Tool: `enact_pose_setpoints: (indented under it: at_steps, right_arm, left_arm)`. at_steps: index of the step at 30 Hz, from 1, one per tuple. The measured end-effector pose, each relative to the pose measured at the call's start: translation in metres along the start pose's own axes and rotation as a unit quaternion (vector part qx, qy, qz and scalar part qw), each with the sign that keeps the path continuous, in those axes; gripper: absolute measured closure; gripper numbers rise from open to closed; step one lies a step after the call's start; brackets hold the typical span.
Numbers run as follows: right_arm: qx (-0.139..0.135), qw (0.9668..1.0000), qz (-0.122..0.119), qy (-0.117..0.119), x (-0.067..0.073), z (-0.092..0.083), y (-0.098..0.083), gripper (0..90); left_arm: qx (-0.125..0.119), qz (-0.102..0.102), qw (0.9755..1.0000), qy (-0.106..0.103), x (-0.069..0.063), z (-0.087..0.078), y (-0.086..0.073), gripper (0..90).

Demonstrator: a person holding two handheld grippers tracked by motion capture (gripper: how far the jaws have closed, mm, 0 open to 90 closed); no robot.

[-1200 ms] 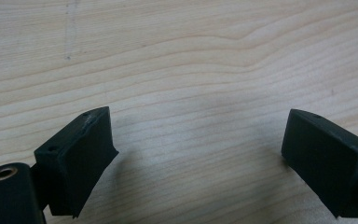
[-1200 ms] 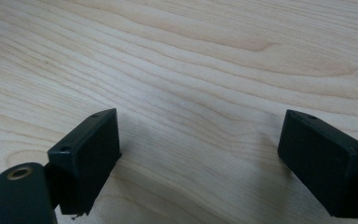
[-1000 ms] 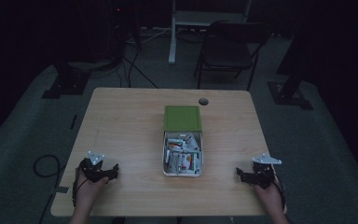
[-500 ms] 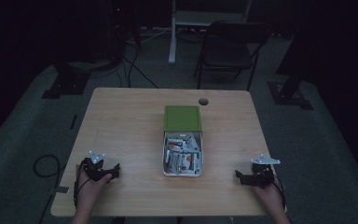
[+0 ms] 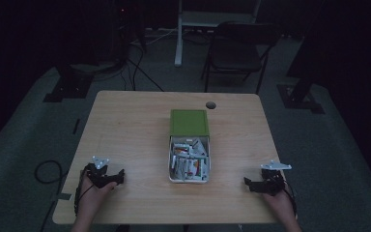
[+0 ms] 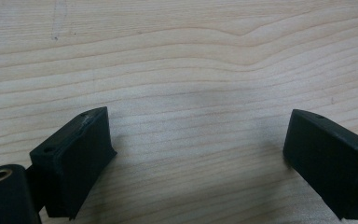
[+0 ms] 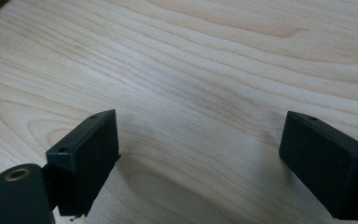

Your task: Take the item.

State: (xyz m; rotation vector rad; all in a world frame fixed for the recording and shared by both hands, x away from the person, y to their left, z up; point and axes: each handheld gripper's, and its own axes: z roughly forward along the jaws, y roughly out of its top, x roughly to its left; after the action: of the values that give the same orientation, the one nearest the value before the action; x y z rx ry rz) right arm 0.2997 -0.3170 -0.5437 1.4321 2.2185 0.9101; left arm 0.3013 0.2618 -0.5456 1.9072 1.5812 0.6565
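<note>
High view: I see my left gripper [image 5: 121, 175] and right gripper [image 5: 247, 182], jaws spread wide, either side of the white box with green lid [image 5: 189, 152] on the wooden counter [image 5: 125, 130].

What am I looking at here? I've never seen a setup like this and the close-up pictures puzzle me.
No robot: a person sits at a wooden table with a hand-held tool in each hand. The high view looks down on it from above. The left gripper and the right gripper rest near the table's front edge. The two close-ups come from cameras riding on those tools, each looking along its own black jaws, which stand wide apart over bare wood and hold nothing. In the middle lies an open white box of small packets, its green lid lying behind it.
</note>
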Motion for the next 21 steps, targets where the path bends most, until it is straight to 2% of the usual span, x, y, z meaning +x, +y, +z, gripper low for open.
enact_pose_setpoints:
  at_steps: [3,7,17,21]
  right_arm:
    - [0.004,1.0,0.005,0.003,0.001,-0.001,0.001,11.5]
    - [0.011,0.9999,-0.001,0.005,0.004,-0.002,0.003,11.5]
    - [-0.007,0.9998,-0.007,0.014,0.014,-0.016,0.016,13.9]
    - [-0.017,0.9993,0.002,0.033,0.016,-0.02,0.022,14.1]
  left_arm:
    - [0.0,0.0,1.0,0.0,0.0,0.0,0.0,8.1]
    - [0.0,0.0,1.0,0.0,0.0,0.0,0.0,8.0]
    - [0.0,0.0,1.0,-0.001,0.0,0.0,0.0,8.0]
    - [0.0,0.0,1.0,-0.001,0.0,0.0,0.0,8.0]
